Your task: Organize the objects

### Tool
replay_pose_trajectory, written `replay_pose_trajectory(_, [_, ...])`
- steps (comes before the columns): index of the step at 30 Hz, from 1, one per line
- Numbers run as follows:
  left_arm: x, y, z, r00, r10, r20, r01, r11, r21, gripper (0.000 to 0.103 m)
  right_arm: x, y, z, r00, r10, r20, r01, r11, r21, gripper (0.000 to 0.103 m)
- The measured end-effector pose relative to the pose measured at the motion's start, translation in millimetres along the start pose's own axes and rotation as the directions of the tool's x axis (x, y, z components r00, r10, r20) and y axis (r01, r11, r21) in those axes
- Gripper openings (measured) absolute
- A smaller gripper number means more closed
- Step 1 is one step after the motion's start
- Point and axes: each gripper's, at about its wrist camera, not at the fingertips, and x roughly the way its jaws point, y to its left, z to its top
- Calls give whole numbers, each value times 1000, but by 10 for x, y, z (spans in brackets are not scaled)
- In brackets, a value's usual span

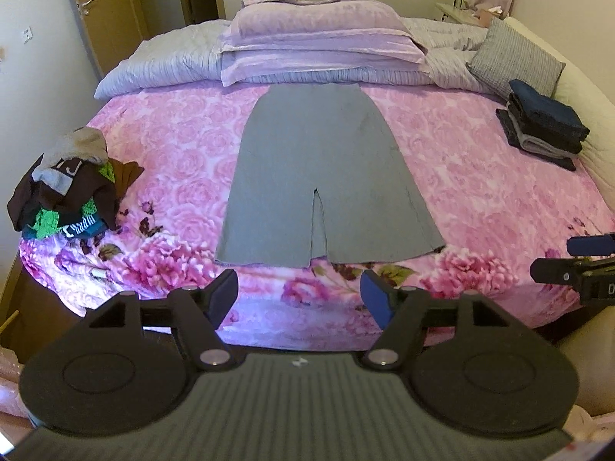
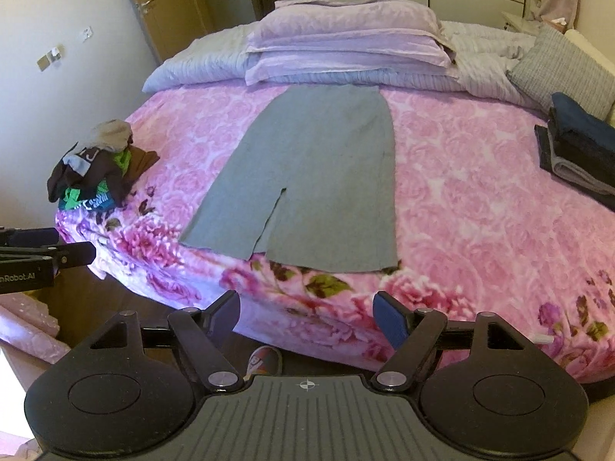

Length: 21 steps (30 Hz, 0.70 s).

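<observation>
Readable on left gripper point(image 2: 46, 253): "nRobot.AI". Both angled down over bed point(image 1: 480, 199) edge, jaws spread, empty; right gripper point(image 2: 305, 317) likewise. Grey skirt point(image 1: 319, 176) flat mid-bed, unsorted heap point(image 1: 69, 184) left, folded stack point(image 1: 542, 123) right.

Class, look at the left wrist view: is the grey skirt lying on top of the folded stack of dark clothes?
No. The grey skirt lies spread flat mid-bed on the pink floral bedspread, well apart from the folded stack of dark clothes near the bed's right edge.
</observation>
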Motion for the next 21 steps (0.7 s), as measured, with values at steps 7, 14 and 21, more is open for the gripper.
replay_pose_trajectory(7, [-47,-50,-82,1000,13,-12,-13,1000,0,67,-38,-1,-67,1000,0,-11,0,1000,-12,73])
replay_pose_trajectory(14, [-91,-85,-139,1000,17,-14,-17,1000,3,68,-68,-3,-134,1000,-4,-16,4,1000,-18,73])
replay_pose_trajectory(21, [-100,-123,-162,1000,18,-16,-17,1000,10,68,-95,-19,-166,1000,0,-18,-1,1000,-28,73])
